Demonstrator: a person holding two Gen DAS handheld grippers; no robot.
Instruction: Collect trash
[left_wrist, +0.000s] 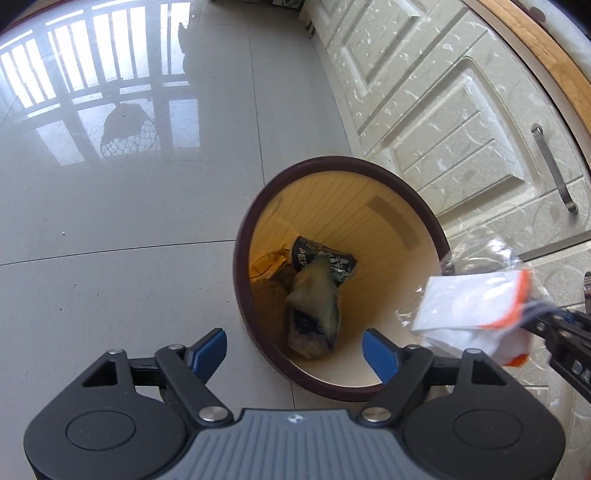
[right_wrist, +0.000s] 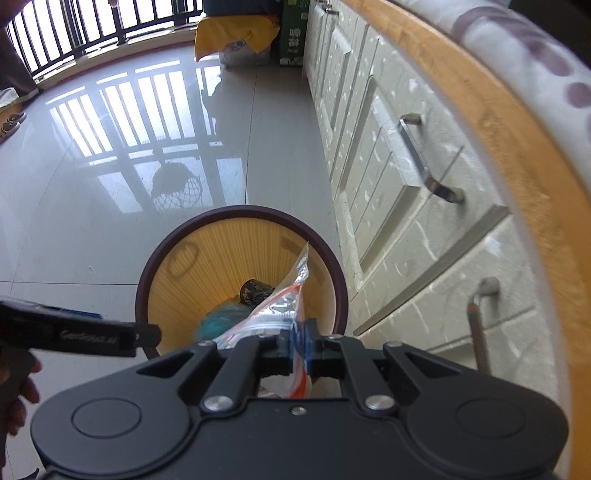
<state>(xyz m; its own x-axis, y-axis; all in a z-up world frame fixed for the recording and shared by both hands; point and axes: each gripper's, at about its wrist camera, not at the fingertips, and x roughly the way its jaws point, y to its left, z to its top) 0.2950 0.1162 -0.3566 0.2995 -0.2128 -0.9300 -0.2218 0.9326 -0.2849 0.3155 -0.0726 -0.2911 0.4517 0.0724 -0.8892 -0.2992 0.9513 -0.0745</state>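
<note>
Glossy grey floor tiles (left_wrist: 110, 206) mirror a barred window, and cream embossed cabinet doors (left_wrist: 443, 122) with metal handles run along the right under a wooden counter edge (right_wrist: 517, 155). On a dark wrapper (left_wrist: 325, 258) in the bin, only the letters "AEP" can be read; the white lettering on the left gripper's arm in the right wrist view is too blurred to make out.

A clear plastic bag (right_wrist: 284, 306) with an orange strip is pinched between the blue pads of the right gripper (right_wrist: 301, 341), whose jaws are pressed together on it. The bag hangs just above the right part of the bin's opening; in the left wrist view it sits (left_wrist: 476, 306) at the bin's right rim.

The left gripper (left_wrist: 295, 350) hovers over the near edge of the bin with its jaws spread wide, holding nothing.

The round bin (left_wrist: 255, 206), dark-rimmed with a pale wood-grain inside, stands just beside the cabinets. It holds the dark wrapper, a crumpled greenish packet (left_wrist: 317, 306) and a brown scrap (left_wrist: 267, 264).
</note>
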